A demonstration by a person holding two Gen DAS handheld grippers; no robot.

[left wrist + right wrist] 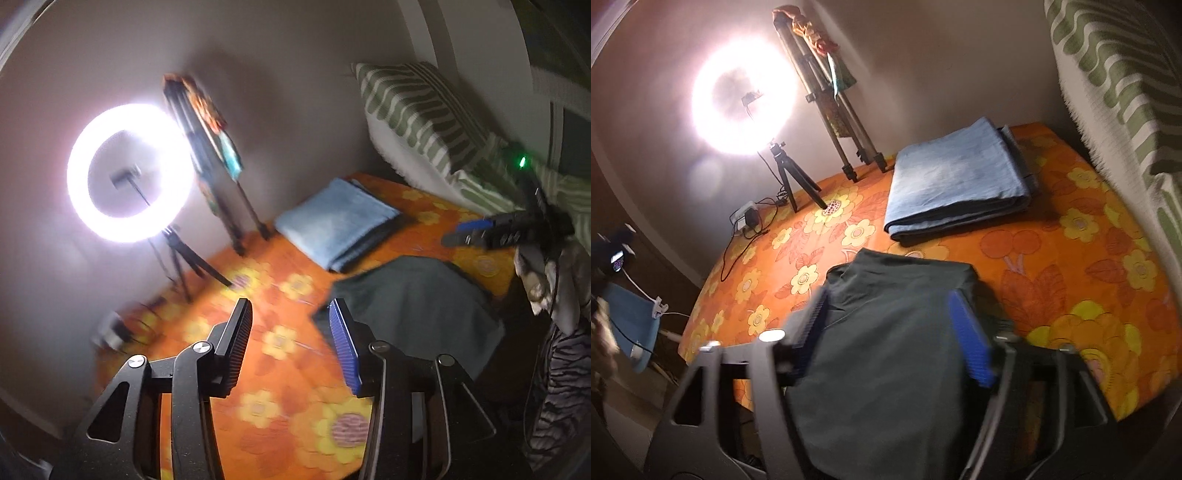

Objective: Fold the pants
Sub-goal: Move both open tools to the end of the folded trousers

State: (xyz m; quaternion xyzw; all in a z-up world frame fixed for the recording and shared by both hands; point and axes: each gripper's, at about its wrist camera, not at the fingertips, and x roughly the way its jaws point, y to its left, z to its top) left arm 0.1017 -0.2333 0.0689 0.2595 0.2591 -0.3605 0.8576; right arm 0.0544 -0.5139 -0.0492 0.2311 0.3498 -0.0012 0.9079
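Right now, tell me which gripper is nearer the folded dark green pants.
Right. The right gripper hangs directly over the folded dark green pants, jaws open around the fabric. The left gripper sits beside the pants, over the orange floral sheet.

An orange flowered bed [1052,258] carries folded dark pants [886,332], folded blue jeans [953,181] and two tripods [794,184].

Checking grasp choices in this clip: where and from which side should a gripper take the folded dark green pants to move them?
Probably the near edge of the dark green pants, approached from the front of the bed. That edge hangs past the orange floral sheet, so a finger can pass beneath. The right gripper already stands open over it.
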